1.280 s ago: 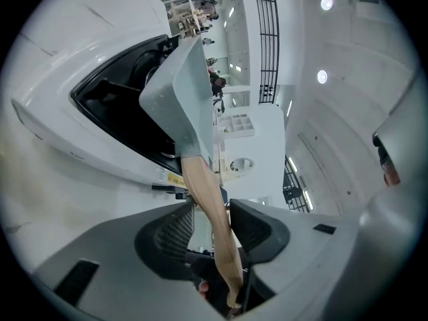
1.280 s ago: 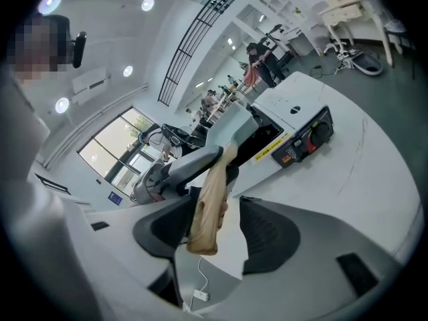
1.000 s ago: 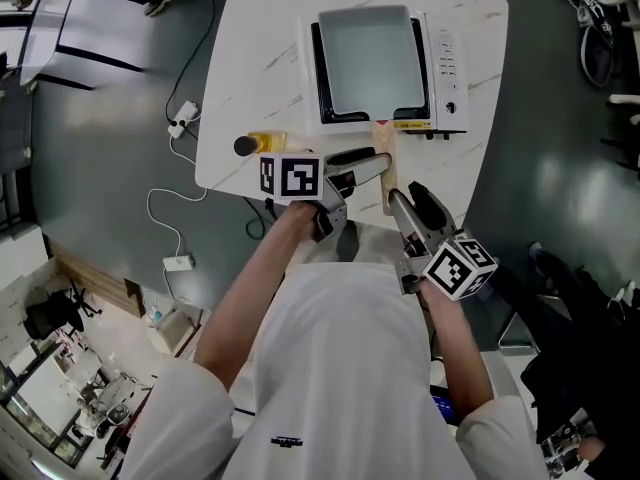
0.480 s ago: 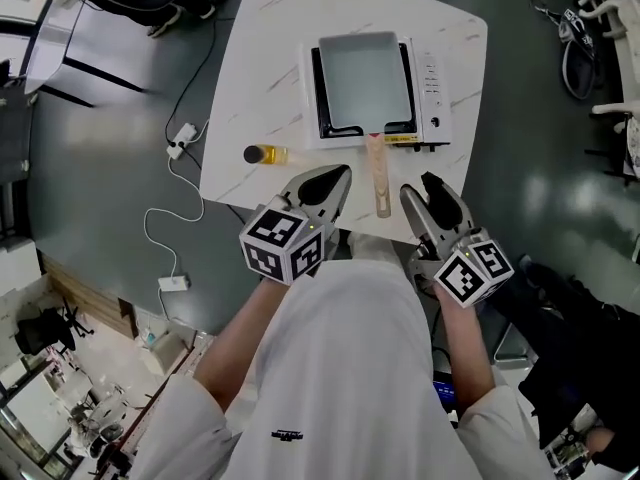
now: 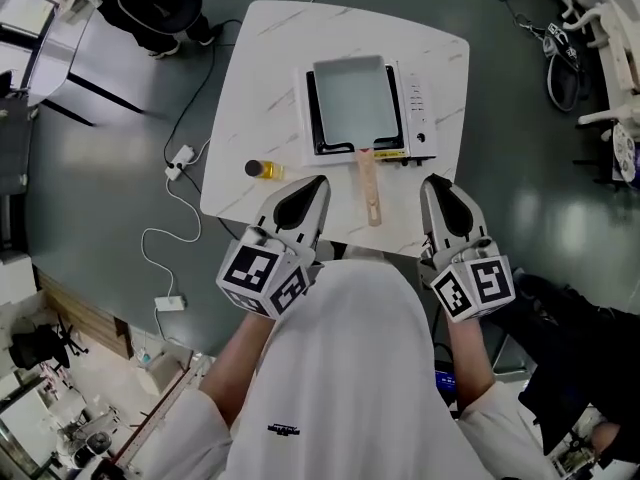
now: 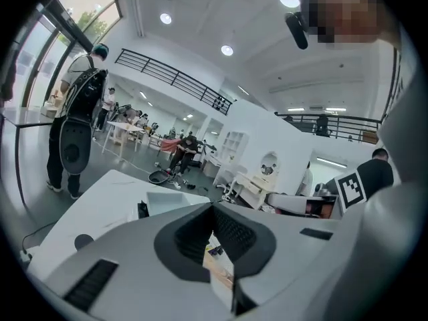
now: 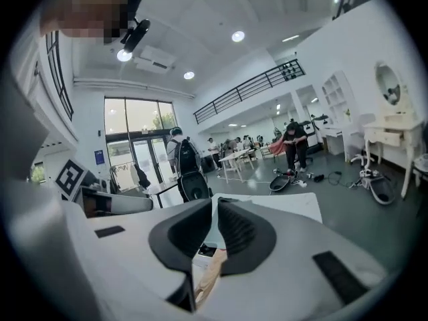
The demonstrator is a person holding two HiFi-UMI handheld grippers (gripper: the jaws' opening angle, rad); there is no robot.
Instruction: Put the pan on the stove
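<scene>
Pan (image 5: pixel 348 103): sits on stove (image 5: pixel 415 118), table (image 5: pixel 260 78) | left gripper (image 5: pixel 312 188): jaws closed, empty, clear of pan | right gripper (image 5: pixel 435 188): jaws just closing, nearly together, nothing between | task: judged complete, nothing left.

No text, number or brand is legible to me in any view.

Present but unreadable:
- A yellow label strip (image 5: pixel 392 154) runs along the near edge of the stove (image 5: pixel 408 73). It is too small to read.
- Markings run down the control panel (image 5: pixel 419 118) on the stove's right side, also too small to read.
- Nearer to me than the stove, the left cube (image 5: pixel 262 278) and the right cube (image 5: pixel 475 286) carry black-and-white square coded markers. These are patterns only, with no characters.
- Nearer still, a small dark print (image 5: pixel 284 429) on my white shirt cannot be made out.
- In the right gripper view, a blue sign (image 7: pixel 99 157) beside the glass doors (image 7: pixel 137 159) is illegible.
</scene>
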